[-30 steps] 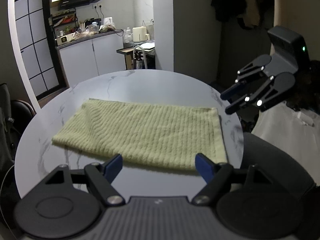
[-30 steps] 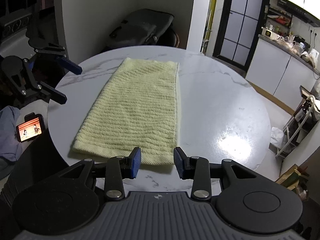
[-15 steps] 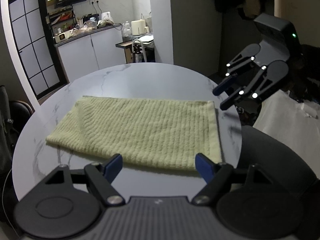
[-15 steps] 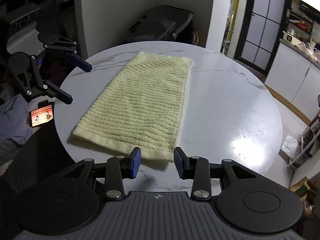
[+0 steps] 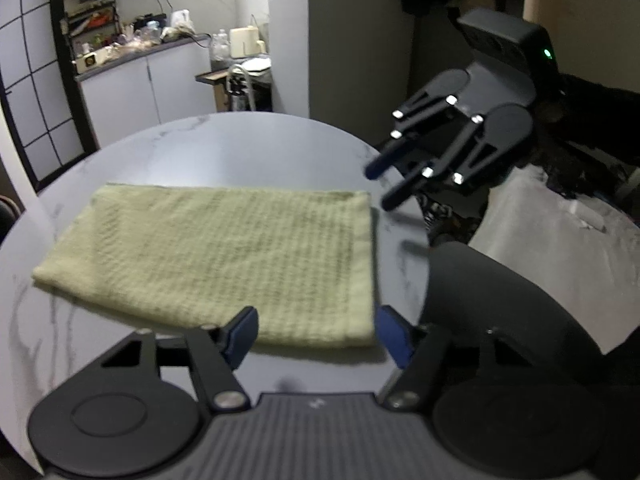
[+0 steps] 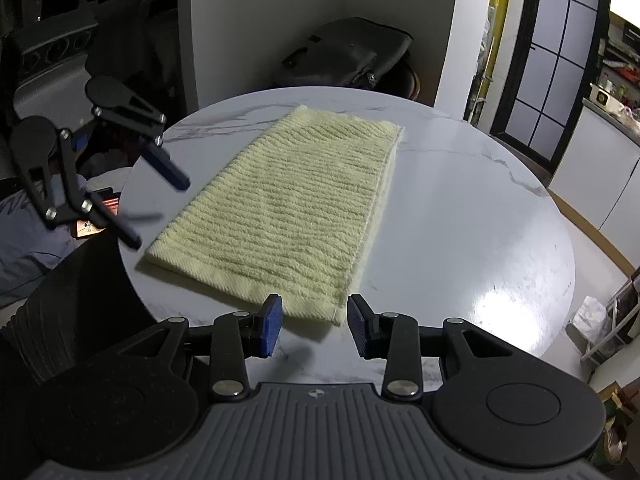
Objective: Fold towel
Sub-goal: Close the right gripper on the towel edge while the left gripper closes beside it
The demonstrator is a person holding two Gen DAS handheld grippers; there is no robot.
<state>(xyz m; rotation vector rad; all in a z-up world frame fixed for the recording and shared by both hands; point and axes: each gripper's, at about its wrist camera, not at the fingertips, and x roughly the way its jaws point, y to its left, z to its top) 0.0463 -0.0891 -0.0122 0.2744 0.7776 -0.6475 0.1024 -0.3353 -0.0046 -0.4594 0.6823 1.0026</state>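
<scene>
A pale green ribbed towel [image 5: 224,256] lies flat as a long folded rectangle on the round marble table [image 5: 240,152]; it also shows in the right wrist view [image 6: 296,216]. My left gripper [image 5: 316,334] is open and empty, just above the towel's near right corner. My right gripper [image 6: 314,326] is open and empty at the towel's near short edge. Each gripper shows in the other's view: the right [image 5: 384,186] off the towel's far right corner, the left [image 6: 156,208] beside the towel's left corner.
A dark chair back [image 5: 500,292] stands at the table's right edge. A kitchen counter with cabinets [image 5: 148,80] lies beyond the table. A dark bag on a chair [image 6: 348,56] sits behind the table. A lit phone [image 6: 92,220] lies low at the left.
Both grippers have moved closer to the towel's corners. The left gripper has shifted right toward the towel's end. The towel has not moved.
</scene>
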